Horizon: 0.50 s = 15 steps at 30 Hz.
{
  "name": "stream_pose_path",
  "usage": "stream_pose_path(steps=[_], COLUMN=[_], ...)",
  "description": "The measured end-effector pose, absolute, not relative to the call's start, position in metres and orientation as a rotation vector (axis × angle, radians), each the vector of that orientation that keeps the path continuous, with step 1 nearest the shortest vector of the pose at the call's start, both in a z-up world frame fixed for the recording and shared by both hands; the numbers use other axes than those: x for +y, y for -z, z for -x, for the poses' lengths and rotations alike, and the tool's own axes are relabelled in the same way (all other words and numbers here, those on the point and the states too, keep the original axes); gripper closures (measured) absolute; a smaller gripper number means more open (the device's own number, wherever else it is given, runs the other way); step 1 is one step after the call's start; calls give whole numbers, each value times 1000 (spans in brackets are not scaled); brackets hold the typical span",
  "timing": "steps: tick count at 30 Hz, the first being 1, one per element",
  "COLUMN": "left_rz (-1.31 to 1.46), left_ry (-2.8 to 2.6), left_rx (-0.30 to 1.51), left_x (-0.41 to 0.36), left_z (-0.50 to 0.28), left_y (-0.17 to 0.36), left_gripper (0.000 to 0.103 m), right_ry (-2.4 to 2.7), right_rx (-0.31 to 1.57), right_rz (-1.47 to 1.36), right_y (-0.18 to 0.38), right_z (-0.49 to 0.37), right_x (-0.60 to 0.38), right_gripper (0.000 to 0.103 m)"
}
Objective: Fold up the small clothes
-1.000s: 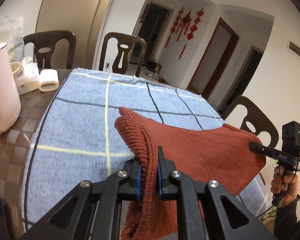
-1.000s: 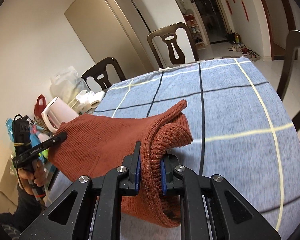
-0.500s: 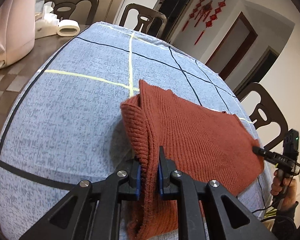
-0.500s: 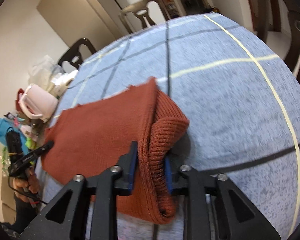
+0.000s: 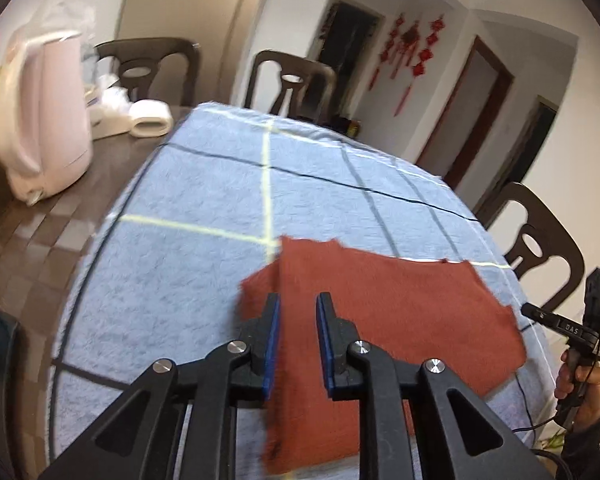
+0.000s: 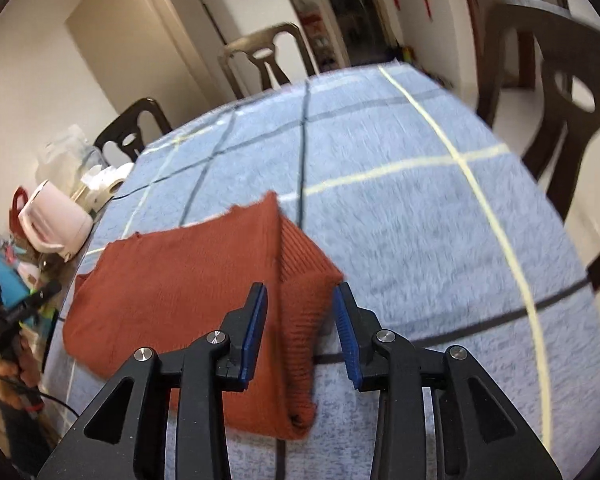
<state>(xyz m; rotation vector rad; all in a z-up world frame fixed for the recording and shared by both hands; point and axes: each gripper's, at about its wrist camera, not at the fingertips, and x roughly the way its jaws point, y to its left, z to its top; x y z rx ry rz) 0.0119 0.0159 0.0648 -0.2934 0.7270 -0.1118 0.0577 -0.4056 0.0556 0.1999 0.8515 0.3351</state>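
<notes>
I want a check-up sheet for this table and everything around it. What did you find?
Surface: blue checked cloth covering most of a brown tiled table.
Job's things: one rust-red knitted garment lying on the cloth, folded, its near edge hanging over the table's edge.
Clutter: pink kettle, white paper roll and a clear plastic bag at the table's far left.
Grippers: left gripper and right gripper both have jaws apart, just opened, garment between but not pinched.
Cables: a thin black cable hangs below the right gripper's handle.
Surroundings: dark wooden chairs, red hanging ornaments, doorways.
</notes>
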Motion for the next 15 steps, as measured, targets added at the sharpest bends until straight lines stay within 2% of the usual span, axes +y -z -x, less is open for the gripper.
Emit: stream_pose_path(steps=[3,5,7,8,15], left_rz=[265,252,231,220,227], left_ry=[171,178,136,112,108], left_rx=[747,780,819,846,823], left_x=[-6,-16,-19,-18,-13], left_z=[-26,-38,-47,-51,-52], left_y=[-58,-45,-31,-23,-28], left_gripper=[80,80,80,80,80], right_ry=[-385,-409,-399,-383,-379], right_rx=[836,858,881,901,885], right_rz=[-144,-111,-79,-62,-93], right_y=[-60,-51,-39,-31,-38], right_z=[-59,-65,-74,-78,-82], right_x=[-384,-370,-361,-361,-367], right_gripper=[70,87,88,97,99])
